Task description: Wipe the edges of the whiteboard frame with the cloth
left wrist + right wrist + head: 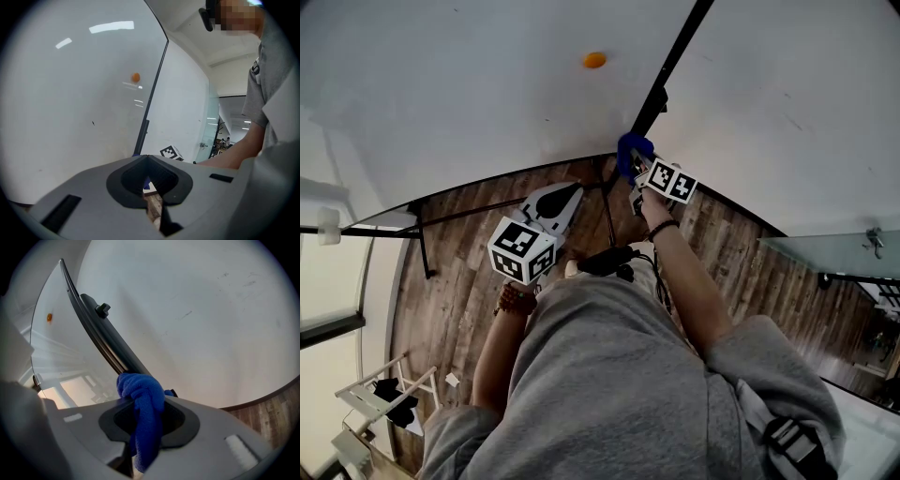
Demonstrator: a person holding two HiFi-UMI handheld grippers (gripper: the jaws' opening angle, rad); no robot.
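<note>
Grey clothing [619, 375] on the person's lap fills the near part of the head view, with both forearms reaching out over a wooden floor [455, 281]. A bead bracelet [516, 300] sits on the left wrist and a dark band [661, 227] on the right.

The left gripper [570, 194] hangs low, on the near left, apart from the whiteboard [441, 84]. In its own view the left gripper [146, 180] has its jaws brought together at the tips, with nothing between them and only a sliver of floor showing behind.

Farther off and to the right, the right gripper [635, 178] is clamped on a bunched blue cloth [633, 152]. The cloth is pressed against the black whiteboard frame [675, 56], at the lower part of the upright right-hand edge. In the right gripper view the cloth [143, 390] bulges out over the jaws of the right gripper [145, 420], and its folded top touches the dark frame [93, 329], which runs up and to the left.

A small orange magnet [594, 60] sticks to the board's white face, well left of the frame edge and far above the cloth.
</note>
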